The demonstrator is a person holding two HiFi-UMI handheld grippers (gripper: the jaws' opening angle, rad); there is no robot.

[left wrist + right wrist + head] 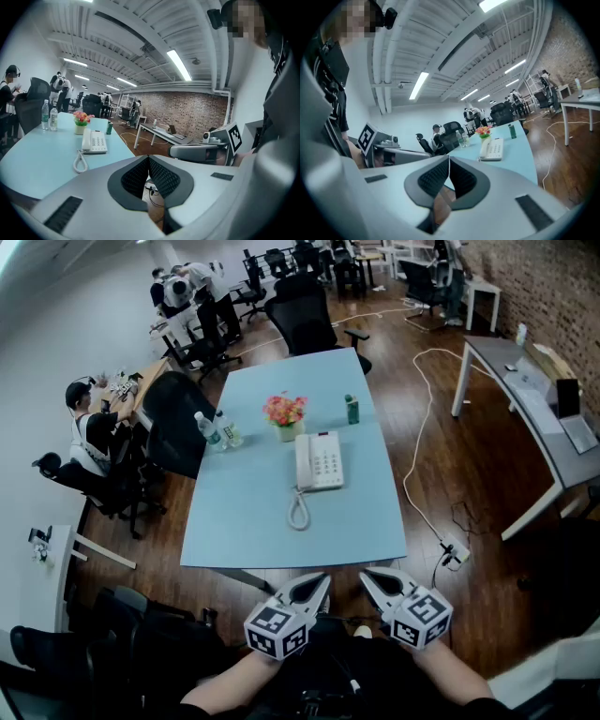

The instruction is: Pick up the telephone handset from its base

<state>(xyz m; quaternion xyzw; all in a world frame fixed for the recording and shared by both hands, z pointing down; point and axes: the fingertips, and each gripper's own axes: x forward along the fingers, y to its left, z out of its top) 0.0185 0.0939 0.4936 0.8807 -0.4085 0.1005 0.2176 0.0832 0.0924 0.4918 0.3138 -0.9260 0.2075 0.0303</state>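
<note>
A white telephone lies in the middle of the light blue table, its handset resting on the left side of the base and a coiled cord looping toward me. It shows far off in the left gripper view as telephone and in the right gripper view as telephone. My left gripper and right gripper hover side by side short of the table's near edge, both shut with nothing between the jaws. In their own views the left gripper and right gripper have pads touching.
Behind the phone stand a flower pot, a green bottle and two water bottles. Office chairs ring the far and left sides, with people seated at left. A grey desk stands at right; cables and a power strip lie on the floor.
</note>
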